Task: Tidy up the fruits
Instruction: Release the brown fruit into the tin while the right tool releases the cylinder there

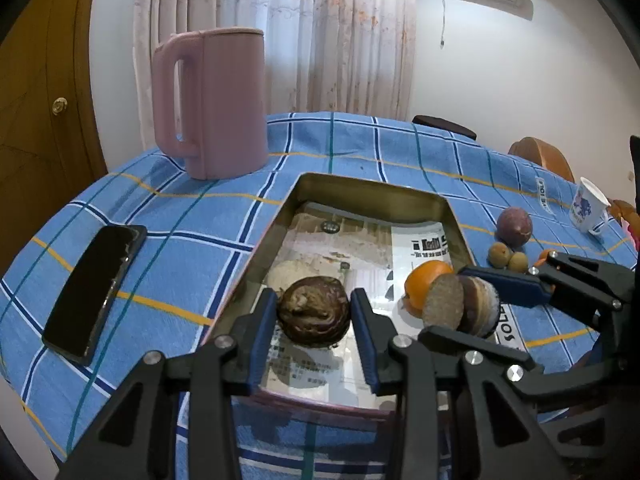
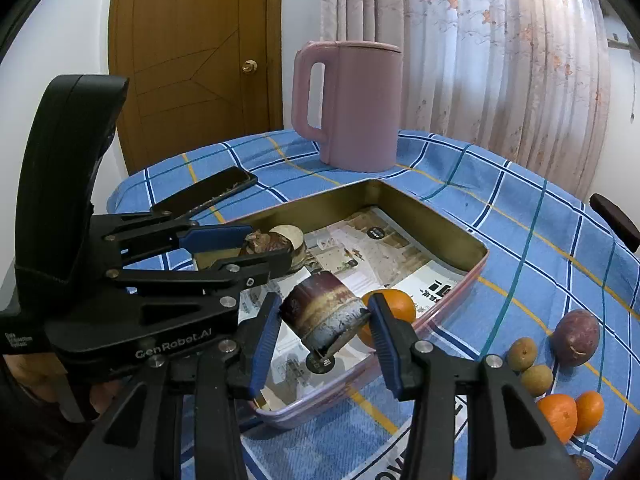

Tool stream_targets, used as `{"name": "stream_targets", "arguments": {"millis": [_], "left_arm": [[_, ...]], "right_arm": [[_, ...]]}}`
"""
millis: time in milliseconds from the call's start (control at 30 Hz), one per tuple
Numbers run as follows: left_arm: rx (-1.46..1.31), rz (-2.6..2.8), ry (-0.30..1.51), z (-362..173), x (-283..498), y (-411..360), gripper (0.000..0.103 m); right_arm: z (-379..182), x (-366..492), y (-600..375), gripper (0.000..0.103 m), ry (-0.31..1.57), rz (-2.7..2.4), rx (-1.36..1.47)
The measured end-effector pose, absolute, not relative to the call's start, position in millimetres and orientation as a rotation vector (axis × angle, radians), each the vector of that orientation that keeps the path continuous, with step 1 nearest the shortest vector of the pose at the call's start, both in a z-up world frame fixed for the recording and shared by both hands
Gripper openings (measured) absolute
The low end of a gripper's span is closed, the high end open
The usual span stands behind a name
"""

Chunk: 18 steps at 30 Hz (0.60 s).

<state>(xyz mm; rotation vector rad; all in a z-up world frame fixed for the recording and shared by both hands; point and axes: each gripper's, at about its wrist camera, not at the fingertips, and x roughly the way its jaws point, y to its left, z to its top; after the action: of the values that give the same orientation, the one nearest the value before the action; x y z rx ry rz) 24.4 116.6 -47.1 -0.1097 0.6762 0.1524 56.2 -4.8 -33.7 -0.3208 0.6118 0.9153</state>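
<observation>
Your left gripper (image 1: 314, 314) clamps a dark fruit (image 1: 313, 311) over the tin tray (image 1: 370, 190); your right gripper (image 2: 323, 324) grips another dark piece (image 2: 325, 312) above it, on the blue checked tablecloth (image 1: 160, 216) near the pink kettle (image 1: 212, 104).

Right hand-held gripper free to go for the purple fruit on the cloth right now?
Probably not yet. The right hand-held gripper is shut on a dark fruit piece over the tray. The purple fruit lies unblocked on the cloth to its right, so drop first.
</observation>
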Motion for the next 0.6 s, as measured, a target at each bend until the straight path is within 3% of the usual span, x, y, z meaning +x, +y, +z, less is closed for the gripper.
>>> {"name": "stream_targets", "arguments": {"millis": [133, 267, 333, 500, 600], "left_arm": [[-0.107, 0.154, 0.672, -46, 23, 117, 0.042], [-0.123, 0.17, 0.665, -44, 21, 122, 0.063], [-0.146, 0.154, 0.658, -40, 18, 124, 0.07], [-0.125, 0.161, 0.605, -27, 11, 115, 0.102], [-0.118, 0.14, 0.592, -23, 10, 106, 0.102]], "right_arm": [[-35, 57, -5, 0.048, 0.627, 0.93, -0.307], [-33, 59, -7, 0.059, 0.613, 0.896, -0.306], [-29, 59, -11, 0.061, 0.601, 0.893, -0.292], [-14, 51, -35, 0.065, 0.547, 0.867, -0.28], [-9, 51, -55, 0.065, 0.533, 0.826, -0.273]]}}
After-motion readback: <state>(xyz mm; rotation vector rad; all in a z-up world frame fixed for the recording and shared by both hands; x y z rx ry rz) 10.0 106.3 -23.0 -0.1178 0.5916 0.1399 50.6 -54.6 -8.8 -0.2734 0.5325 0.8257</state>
